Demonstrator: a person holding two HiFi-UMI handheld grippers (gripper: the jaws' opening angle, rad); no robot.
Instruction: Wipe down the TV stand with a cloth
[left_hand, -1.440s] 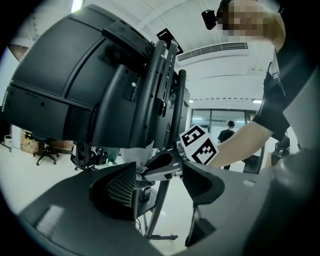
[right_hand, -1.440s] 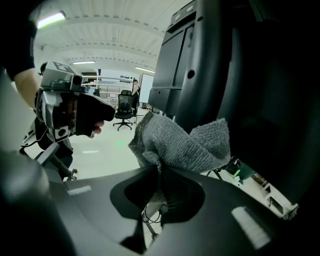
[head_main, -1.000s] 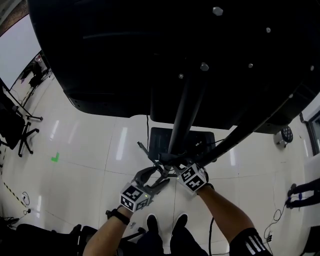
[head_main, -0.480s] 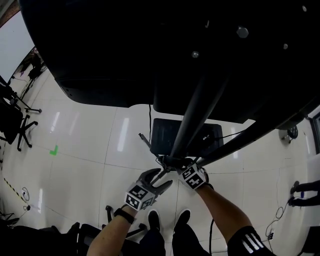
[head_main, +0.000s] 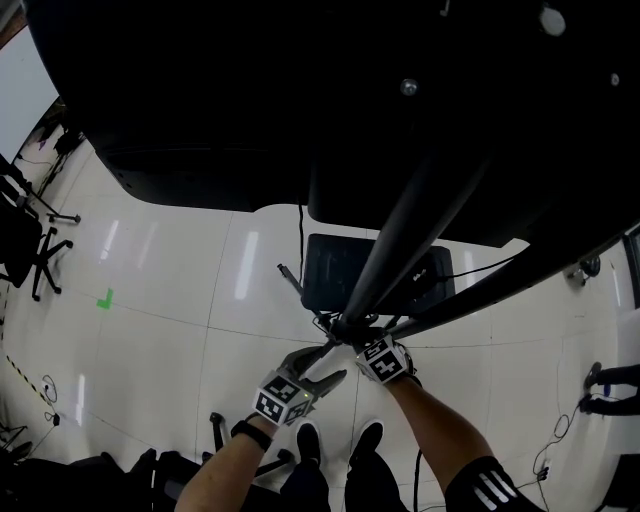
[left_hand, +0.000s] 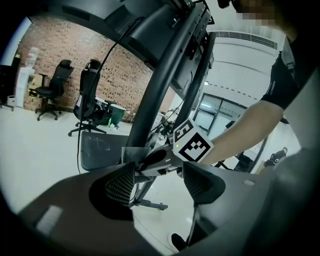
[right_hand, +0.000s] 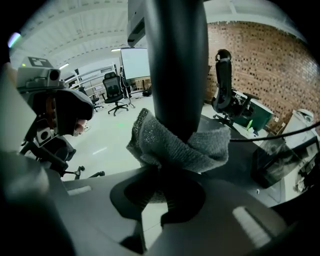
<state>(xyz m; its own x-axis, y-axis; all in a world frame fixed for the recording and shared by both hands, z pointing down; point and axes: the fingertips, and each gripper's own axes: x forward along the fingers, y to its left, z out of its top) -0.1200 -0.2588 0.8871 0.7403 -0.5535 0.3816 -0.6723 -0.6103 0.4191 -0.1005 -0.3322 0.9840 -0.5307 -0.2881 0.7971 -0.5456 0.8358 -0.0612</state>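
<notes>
The TV stand's black pole (head_main: 400, 240) runs down from the dark screen to a flat black base (head_main: 335, 275) on the white floor. My right gripper (head_main: 352, 335) is shut on a grey knitted cloth (right_hand: 175, 142). The cloth is wrapped round the pole (right_hand: 175, 65) and pressed against it. In the left gripper view the cloth (left_hand: 131, 154) shows as a pale patch beside the pole (left_hand: 155, 95), with the right gripper's marker cube (left_hand: 192, 145) behind it. My left gripper (left_hand: 157, 182) hangs open just below and left of the right one, holding nothing.
A second slanted black bar (head_main: 500, 275) of the stand crosses to the right. Cables (head_main: 299, 230) trail on the floor by the base. Office chairs (left_hand: 90, 95) stand before a brick wall (left_hand: 60, 55). A green floor mark (head_main: 105, 299) lies left. My shoes (head_main: 340, 440) are below the grippers.
Both grippers stay low on the pole, the right one still clamped on the cloth. The left gripper has drifted slightly right, and the head view has shifted a little.
</notes>
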